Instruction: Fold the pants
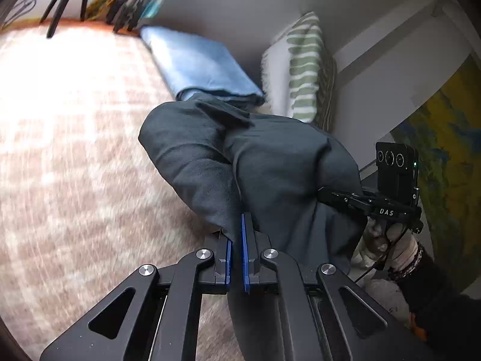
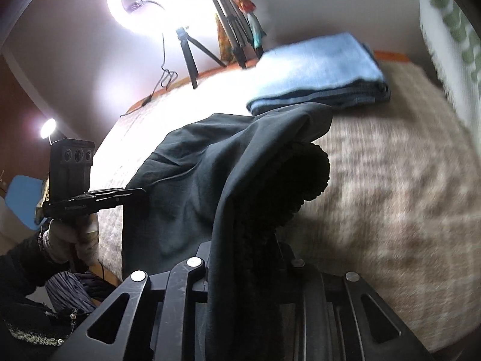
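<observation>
Dark grey pants (image 1: 270, 165) hang bunched above the beige checked bedspread (image 1: 75, 156), lifted at two places. My left gripper (image 1: 237, 234) has its blue pads shut on a fold of the cloth; in the right wrist view it (image 2: 141, 193) bites the left edge of the pants (image 2: 186, 186). My right gripper (image 1: 324, 194) pinches the other side of the garment. In its own view the fingers are hidden under the draped cloth and the thick ribbed waistband (image 2: 303, 180).
Folded blue jeans (image 1: 198, 66) lie at the far side of the bed beside a green striped pillow (image 1: 303, 69). A ring light (image 2: 120, 3) and tripods (image 2: 189, 57) stand beyond the bed's edge. A gloved hand (image 1: 393, 240) holds the right gripper.
</observation>
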Demonstrator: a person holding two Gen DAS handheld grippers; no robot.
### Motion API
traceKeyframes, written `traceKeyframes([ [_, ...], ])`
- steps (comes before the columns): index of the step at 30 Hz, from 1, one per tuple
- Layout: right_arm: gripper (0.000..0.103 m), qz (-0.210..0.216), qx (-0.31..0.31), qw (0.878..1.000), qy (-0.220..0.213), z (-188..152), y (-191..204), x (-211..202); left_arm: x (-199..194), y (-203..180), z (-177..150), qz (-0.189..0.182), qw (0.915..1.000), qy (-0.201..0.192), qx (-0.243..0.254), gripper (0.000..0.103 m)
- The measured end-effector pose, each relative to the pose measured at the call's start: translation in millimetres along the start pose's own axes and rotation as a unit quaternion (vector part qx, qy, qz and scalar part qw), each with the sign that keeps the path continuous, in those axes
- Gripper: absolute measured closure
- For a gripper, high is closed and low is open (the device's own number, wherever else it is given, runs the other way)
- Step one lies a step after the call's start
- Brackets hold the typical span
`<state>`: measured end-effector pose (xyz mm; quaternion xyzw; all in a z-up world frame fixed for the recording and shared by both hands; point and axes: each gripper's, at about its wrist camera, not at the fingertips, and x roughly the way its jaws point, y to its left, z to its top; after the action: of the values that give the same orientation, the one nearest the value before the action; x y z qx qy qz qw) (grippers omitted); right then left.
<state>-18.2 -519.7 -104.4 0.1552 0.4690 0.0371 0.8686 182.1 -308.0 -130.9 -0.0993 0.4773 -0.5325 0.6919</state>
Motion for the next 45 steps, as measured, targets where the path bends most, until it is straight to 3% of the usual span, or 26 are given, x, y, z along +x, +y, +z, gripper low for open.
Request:
traceKeyframes([
  [6,0.081,-0.035,-0.028,0.998,-0.037,38,4,-18,-2,-11,45,-0.003,0.9993,-0.024,0.028,0.099],
  [12,0.081,-0.072,-0.052,0.993,-0.072,102,-5,-27,8,-24,109,0.007,0.996,-0.053,0.072,0.099],
  [19,0.081,-0.113,-0.07,0.987,-0.094,182,-25,-10,26,-20,175,0.023,0.9914,-0.083,0.099,0.099],
  [24,0.081,-0.12,-0.067,0.985,-0.103,219,-42,4,38,-8,210,0.033,0.9899,-0.095,0.099,0.099],
  [34,0.081,-0.139,-0.083,0.983,-0.087,266,-57,49,59,19,241,0.053,0.9886,-0.105,0.094,0.1],
  [41,0.08,-0.161,-0.089,0.982,-0.04,280,-82,95,77,34,246,0.083,0.9874,-0.096,0.094,0.101],
  [43,0.07,-0.18,-0.077,0.981,-0.01,281,-97,110,79,35,243,0.087,0.9874,-0.088,0.098,0.101],
  [45,0.058,-0.239,-0.072,0.968,0.006,279,-112,119,79,34,238,0.1,0.9844,-0.087,0.116,0.101],
])
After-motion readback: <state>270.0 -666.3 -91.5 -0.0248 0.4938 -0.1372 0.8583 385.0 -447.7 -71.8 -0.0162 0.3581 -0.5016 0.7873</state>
